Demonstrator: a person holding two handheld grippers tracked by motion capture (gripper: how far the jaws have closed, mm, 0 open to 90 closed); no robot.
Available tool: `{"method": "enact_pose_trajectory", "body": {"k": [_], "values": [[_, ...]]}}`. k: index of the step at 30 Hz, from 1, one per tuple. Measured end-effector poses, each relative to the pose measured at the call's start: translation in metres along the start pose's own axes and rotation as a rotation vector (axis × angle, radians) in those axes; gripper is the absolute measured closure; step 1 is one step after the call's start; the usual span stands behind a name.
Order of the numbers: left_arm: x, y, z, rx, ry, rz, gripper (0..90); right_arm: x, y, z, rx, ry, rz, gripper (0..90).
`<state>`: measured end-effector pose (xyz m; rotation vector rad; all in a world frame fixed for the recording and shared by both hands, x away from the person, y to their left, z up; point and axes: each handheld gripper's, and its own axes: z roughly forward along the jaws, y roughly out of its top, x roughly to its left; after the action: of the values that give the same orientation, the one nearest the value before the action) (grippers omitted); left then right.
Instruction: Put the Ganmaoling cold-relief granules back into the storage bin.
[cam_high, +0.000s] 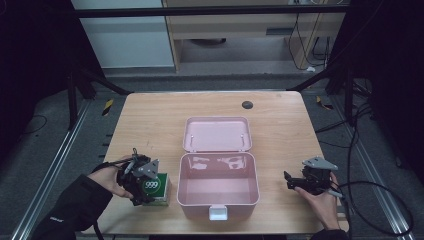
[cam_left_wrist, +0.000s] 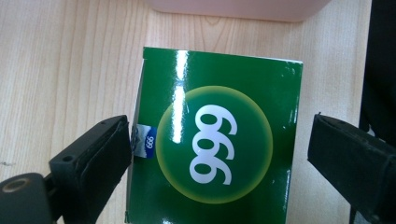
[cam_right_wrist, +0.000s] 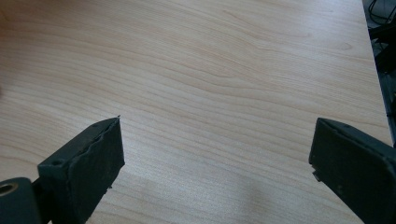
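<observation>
On the wooden table (cam_high: 150, 120) an open pink box (cam_high: 218, 192) sits at the centre, its lid (cam_high: 217, 134) folded flat toward twelve o'clock and its white latch (cam_high: 218, 213) facing six o'clock; the inside looks bare. At about nine o'clock from the box, just beside its wall, stands a green carton (cam_high: 156, 192) printed with "999" in a yellow-edged circle. The left gripper (cam_high: 142, 192) is over that carton, held by the person's left hand (cam_high: 107, 180). In the left gripper view the carton (cam_left_wrist: 215, 140) lies between the two black jaws, which stand apart: the jaw at nine o'clock sits at or very close to the carton's edge beside a small blue label (cam_left_wrist: 147, 142), while the jaw at three o'clock is separated from it by a strip of table. The box's pink rim (cam_left_wrist: 238, 9) shows at twelve o'clock in that view. At about three o'clock from the box, well apart from it, the right gripper (cam_high: 295, 182) rests low over the table in the person's right hand (cam_high: 322, 202). In the right gripper view its jaws are spread wide over bare wood (cam_right_wrist: 210, 84).
</observation>
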<state>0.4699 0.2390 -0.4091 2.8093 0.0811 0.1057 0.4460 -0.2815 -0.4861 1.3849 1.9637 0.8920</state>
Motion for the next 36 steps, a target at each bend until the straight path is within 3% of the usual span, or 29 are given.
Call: {"method": "enact_pose_trajectory", "body": {"k": [9,19,27,36], "values": [[0.002,0.0,-0.002,-0.022,0.005,-0.007,4.2,0.001,0.0,0.001,0.013,0.002,-0.008,3.0],[0.008,-0.006,0.018,-0.001,-0.051,-0.028,2.9,0.002,-0.001,0.003,0.031,0.006,-0.018,2.6],[0.008,-0.01,0.028,0.004,-0.067,-0.024,6.4,0.003,-0.001,0.004,0.041,0.008,-0.028,2.6],[0.01,-0.011,0.029,0.004,-0.071,-0.019,11.7,0.003,-0.002,0.005,0.048,0.012,-0.031,2.6]]}}
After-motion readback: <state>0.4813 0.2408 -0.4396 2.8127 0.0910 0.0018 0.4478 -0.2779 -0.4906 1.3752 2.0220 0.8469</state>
